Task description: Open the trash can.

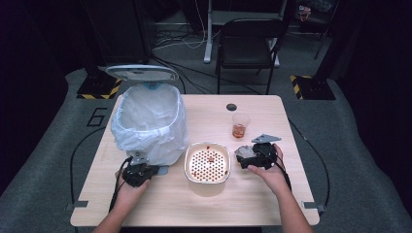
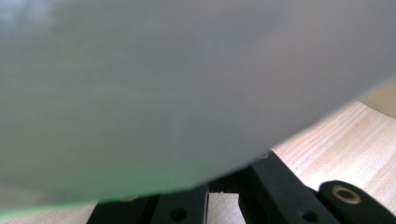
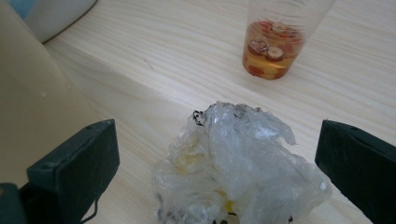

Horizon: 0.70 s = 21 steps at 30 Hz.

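A crumpled wad of clear plastic wrap [image 3: 233,168] lies on the wooden table between the wide-apart jaws of my right gripper [image 3: 215,158]; neither pad touches it. In the high view this gripper [image 1: 248,158] sits just right of a cream strainer bowl [image 1: 207,162] with red bits in it. My left gripper [image 1: 145,171] rests on the table at the foot of a bin lined with a white bag [image 1: 148,121], whose lid [image 1: 142,73] stands up. In the left gripper view the bag [image 2: 163,93] hides the fingertips, and the jaw bases sit close together.
A clear plastic cup [image 1: 240,125] with orange liquid and fruit pieces [image 3: 271,53] stands behind the right gripper. A small grey tab [image 1: 163,170] lies by the bin's foot. A black chair [image 1: 250,43] stands beyond the table's far edge.
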Each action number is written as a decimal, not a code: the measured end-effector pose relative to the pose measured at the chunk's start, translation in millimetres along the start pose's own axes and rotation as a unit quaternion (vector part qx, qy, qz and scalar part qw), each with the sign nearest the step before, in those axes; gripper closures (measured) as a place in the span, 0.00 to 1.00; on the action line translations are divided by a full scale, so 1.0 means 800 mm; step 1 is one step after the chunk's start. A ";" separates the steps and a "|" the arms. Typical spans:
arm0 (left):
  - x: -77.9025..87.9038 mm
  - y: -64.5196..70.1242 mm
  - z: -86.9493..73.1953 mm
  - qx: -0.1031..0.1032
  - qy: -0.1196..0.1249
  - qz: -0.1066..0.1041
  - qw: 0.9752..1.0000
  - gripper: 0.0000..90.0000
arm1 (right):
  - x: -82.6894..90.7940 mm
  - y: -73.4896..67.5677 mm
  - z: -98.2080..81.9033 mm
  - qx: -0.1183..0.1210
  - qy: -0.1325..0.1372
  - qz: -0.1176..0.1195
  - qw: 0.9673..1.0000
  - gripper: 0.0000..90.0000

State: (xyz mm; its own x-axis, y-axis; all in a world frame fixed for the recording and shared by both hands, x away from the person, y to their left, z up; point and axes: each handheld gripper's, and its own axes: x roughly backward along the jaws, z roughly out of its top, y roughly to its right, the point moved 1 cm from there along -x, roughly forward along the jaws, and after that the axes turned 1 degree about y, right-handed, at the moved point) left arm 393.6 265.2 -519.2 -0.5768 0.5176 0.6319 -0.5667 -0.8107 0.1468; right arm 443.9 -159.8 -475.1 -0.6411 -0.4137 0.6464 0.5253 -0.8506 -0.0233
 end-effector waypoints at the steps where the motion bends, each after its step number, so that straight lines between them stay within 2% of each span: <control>1: 0.000 0.000 0.000 -0.001 0.000 0.000 1.000 1.00 | -0.003 0.000 0.000 0.005 -0.001 -0.001 1.000 0.00; 5: 0.000 0.000 0.000 -0.002 -0.002 0.001 1.000 1.00 | -0.013 -0.001 -0.003 0.008 -0.014 -0.006 1.000 0.00; 6: 0.000 0.000 0.000 -0.002 -0.002 0.001 1.000 1.00 | -0.021 -0.003 -0.007 0.000 -0.020 -0.004 1.000 0.00; 8: 0.001 0.000 0.000 -0.003 -0.004 0.003 1.000 1.00 | -0.027 -0.002 -0.011 0.008 -0.025 -0.005 1.000 0.00; 11: 0.000 0.000 0.000 -0.002 -0.001 0.000 1.000 1.00 | -0.035 -0.004 -0.018 0.007 -0.042 -0.008 0.999 0.00; 12: 0.000 0.000 0.000 -0.001 0.000 0.000 1.000 1.00 | -0.037 -0.004 -0.019 0.017 -0.040 -0.011 0.999 0.01; 14: 0.000 0.000 0.000 -0.003 -0.002 0.001 1.000 1.00 | -0.039 -0.006 -0.022 0.013 -0.040 -0.015 0.999 0.04; 17: 0.000 0.000 0.000 -0.003 -0.001 0.000 1.000 1.00 | -0.040 -0.007 -0.026 0.027 -0.043 -0.022 0.998 0.15; 21: 0.001 0.000 0.000 -0.005 -0.003 0.003 1.000 1.00 | -0.039 -0.007 -0.029 0.033 -0.044 -0.026 0.998 0.25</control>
State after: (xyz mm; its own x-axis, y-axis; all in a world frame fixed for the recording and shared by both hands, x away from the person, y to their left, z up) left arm 393.4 265.5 -518.8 -0.5758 0.5115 0.6378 -0.5698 -0.8105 0.1356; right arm 448.3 -149.6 -513.0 -0.6183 -0.3378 0.7097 0.5302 -0.8458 0.0593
